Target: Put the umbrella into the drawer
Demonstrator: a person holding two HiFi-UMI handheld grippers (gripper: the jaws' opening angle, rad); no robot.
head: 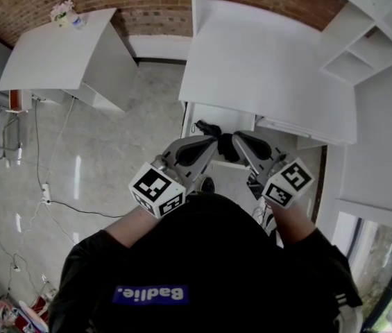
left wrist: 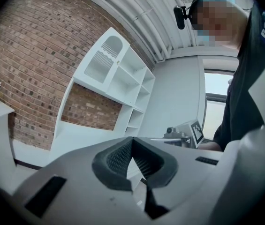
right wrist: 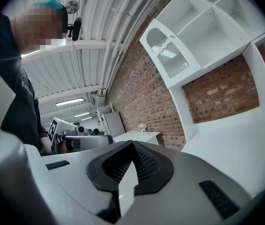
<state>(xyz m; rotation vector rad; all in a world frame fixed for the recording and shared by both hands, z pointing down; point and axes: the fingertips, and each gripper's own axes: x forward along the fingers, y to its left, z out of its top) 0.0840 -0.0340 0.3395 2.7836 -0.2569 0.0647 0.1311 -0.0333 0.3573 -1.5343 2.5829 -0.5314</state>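
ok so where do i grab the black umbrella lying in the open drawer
Take the umbrella across the middle of its folded body, coming straight down from above: it lies in the open drawer, whose walls likely block a sideways approach. Part of it is hidden under the shut left claw and right claw, so its handle end cannot be told.

Brightness: all three views are lit evenly and brightly.
Sources: strip lights (right wrist: 69,101) are seen glowing overhead; the window (left wrist: 215,102) is washed out to near white.
Glare: pale streaks are reflected on the glossy floor (head: 78,175).
Shadows: only soft, faint ones are cast.
Distortion: straight edges are bowed throughout; both gripper views are ringed by black corners.
Focus: the nearest foreground is rendered slightly soft; the brick wall (right wrist: 141,93) is kept sharp.
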